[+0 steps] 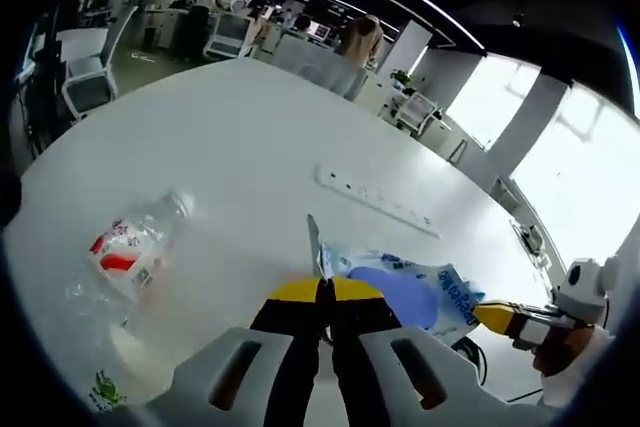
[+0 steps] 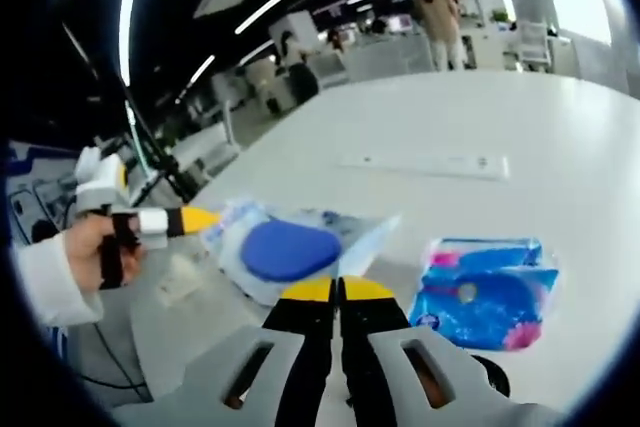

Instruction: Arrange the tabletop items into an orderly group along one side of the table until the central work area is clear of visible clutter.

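Observation:
A clear plastic packet with a blue oval pad inside hangs between both grippers. My left gripper is shut on its near corner, which sticks up between the jaws. From the right, my right gripper meets the packet's far end. In the right gripper view my right gripper is shut on the packet at its near edge, and the left gripper, held by a hand in a white sleeve, grips the packet's left corner. A blue and pink packet lies flat on the white table.
A clear water bottle with a red label lies on its side at the left of the table. A white power strip lies further out. Office chairs and people stand beyond the table's far edge.

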